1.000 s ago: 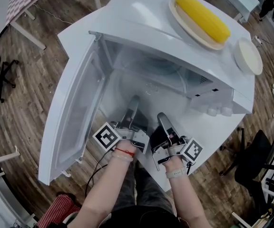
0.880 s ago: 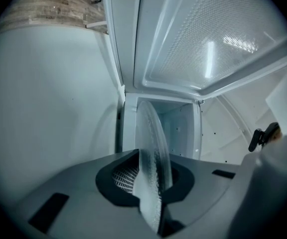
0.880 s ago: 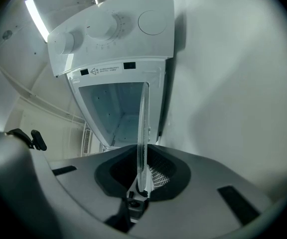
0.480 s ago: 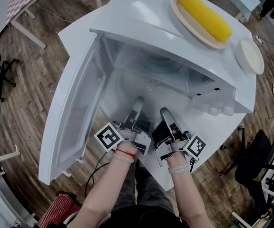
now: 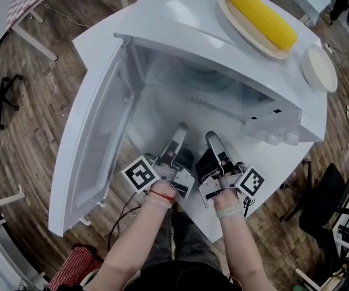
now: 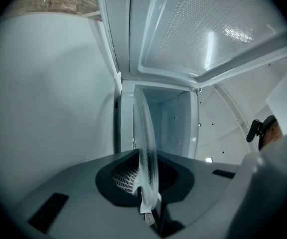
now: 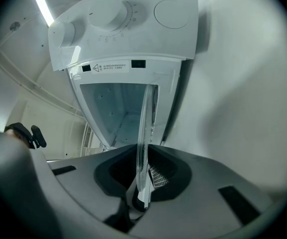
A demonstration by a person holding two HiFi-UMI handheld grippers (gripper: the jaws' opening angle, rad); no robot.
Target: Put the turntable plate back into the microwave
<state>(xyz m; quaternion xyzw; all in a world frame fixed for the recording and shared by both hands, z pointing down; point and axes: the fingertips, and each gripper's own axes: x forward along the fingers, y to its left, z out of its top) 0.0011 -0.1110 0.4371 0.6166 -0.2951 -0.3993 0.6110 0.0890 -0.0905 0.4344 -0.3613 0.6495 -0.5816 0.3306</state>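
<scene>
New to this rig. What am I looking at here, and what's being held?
No robot: a person holds a two-jaw gripper in each hand. The head view looks down from their head; the two gripper views look along each gripper's jaws. The left gripper and right gripper are both shut on the rim of a clear glass turntable plate, at the mouth of the open microwave. On the microwave's top sit a corn cob on a cream plate and a small white dish.

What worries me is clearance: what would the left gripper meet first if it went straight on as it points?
Nothing near: the left gripper, shut on the glass turntable plate, points into the open microwave cavity. Its back wall looks first, though depth is unclear.
</scene>
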